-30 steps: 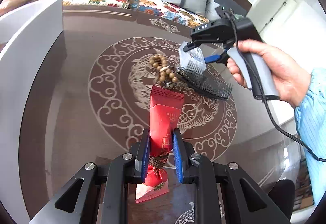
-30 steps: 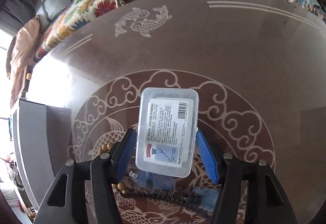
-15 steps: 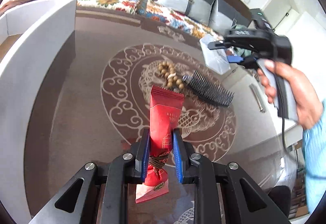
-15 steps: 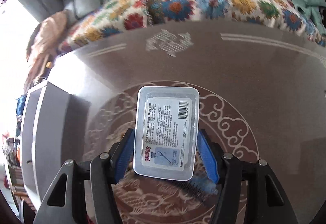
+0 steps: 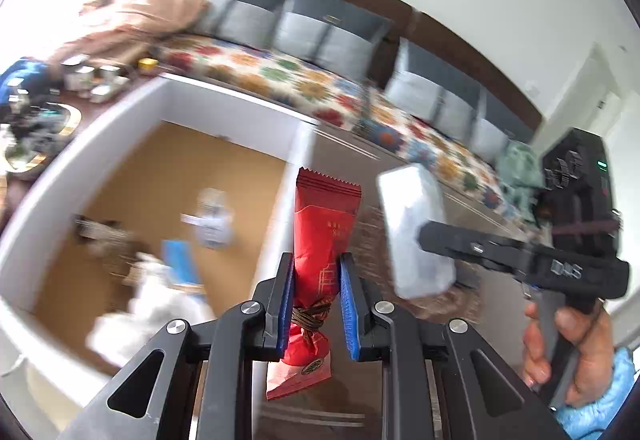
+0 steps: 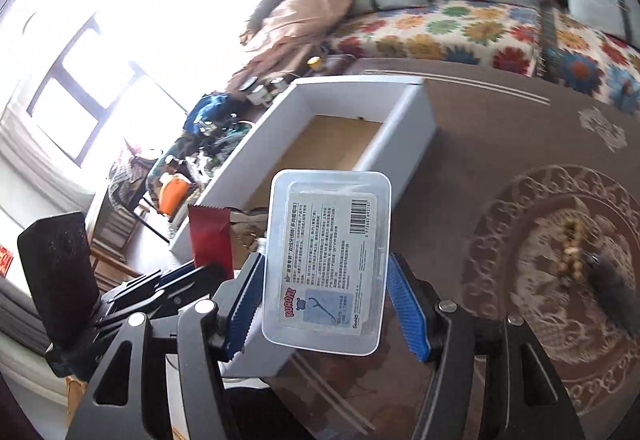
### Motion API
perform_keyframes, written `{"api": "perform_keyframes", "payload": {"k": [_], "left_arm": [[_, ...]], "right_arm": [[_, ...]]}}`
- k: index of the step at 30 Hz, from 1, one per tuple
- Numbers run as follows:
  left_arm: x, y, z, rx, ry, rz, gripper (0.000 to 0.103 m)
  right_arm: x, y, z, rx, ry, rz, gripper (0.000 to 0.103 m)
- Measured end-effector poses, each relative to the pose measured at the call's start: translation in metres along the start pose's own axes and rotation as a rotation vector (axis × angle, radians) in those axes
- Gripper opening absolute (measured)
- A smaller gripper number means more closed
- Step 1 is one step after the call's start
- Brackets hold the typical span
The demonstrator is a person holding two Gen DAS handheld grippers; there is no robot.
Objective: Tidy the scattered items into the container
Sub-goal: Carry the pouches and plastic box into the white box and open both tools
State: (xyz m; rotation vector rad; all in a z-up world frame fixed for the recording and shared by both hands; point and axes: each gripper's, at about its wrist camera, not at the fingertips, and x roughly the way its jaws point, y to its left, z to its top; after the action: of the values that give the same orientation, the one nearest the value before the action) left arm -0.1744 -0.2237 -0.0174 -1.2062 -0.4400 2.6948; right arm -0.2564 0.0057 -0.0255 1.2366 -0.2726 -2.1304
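Presently, the left gripper [image 5: 313, 304] has its blue-padded fingers [image 5: 285, 304] closed on a red sachet [image 5: 323, 236], gripped just above the cord tied round its lower end; the sachet stands upright between the pads, serrated top edge uppermost, held in the air at the near wall of the white container [image 5: 224, 102].

The right gripper [image 6: 320, 304] has its fingers [image 6: 405, 304] clamped on both long sides of a clear plastic box [image 6: 328, 260], label and barcode facing the camera. The box is held off the desk [image 6: 500, 144], beside the red sachet and near the container's corner. In the left wrist view the right hand [image 5: 568, 352] grips the handle.

The container is open-topped with a brown cardboard floor [image 5: 168, 192]. Several items lie inside, blurred: a blue packet [image 5: 180, 264], a white bundle [image 5: 152, 300] and a small clear packet [image 5: 212, 220].

On the desk's patterned medallion, a string of wooden beads [image 6: 570, 248] and a dark comb [image 6: 612, 288] lie close together, well apart from the container.
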Motion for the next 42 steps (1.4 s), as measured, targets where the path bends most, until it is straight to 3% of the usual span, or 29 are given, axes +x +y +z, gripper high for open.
{"api": "perform_keyframes", "payload": {"k": [4,10,12,14,17,23,42], "left_arm": [[-0.006,0.070,0.011,-0.073,0.011,0.094,0.021],[0.030,0.125,0.010,-0.095,0.094,0.173,0.023],[0.046,0.135,0.008,-0.097,0.132,0.201,0.039],[0.049,0.142,0.003,-0.105,0.131,0.245,0.081],[0.041,0.145,-0.006,-0.116,0.094,0.254,0.084],[0.019,0.122,-0.009,-0.081,0.042,0.297,0.085],[-0.034,-0.041,-0.026,0.181,-0.053,0.277,0.085]], "right_arm": [[0.057,0.055,0.013,-0.054,0.038,0.049,0.062],[0.132,0.074,0.007,-0.068,0.136,0.026,0.064],[0.145,0.073,0.002,-0.072,0.157,0.009,0.064],[0.152,0.069,-0.002,-0.072,0.158,-0.003,0.064],[0.139,0.062,-0.003,-0.045,0.109,0.037,0.064],[0.104,0.067,0.001,-0.036,0.037,0.071,0.064],[-0.019,0.010,-0.063,0.081,-0.058,0.030,0.064]]}}
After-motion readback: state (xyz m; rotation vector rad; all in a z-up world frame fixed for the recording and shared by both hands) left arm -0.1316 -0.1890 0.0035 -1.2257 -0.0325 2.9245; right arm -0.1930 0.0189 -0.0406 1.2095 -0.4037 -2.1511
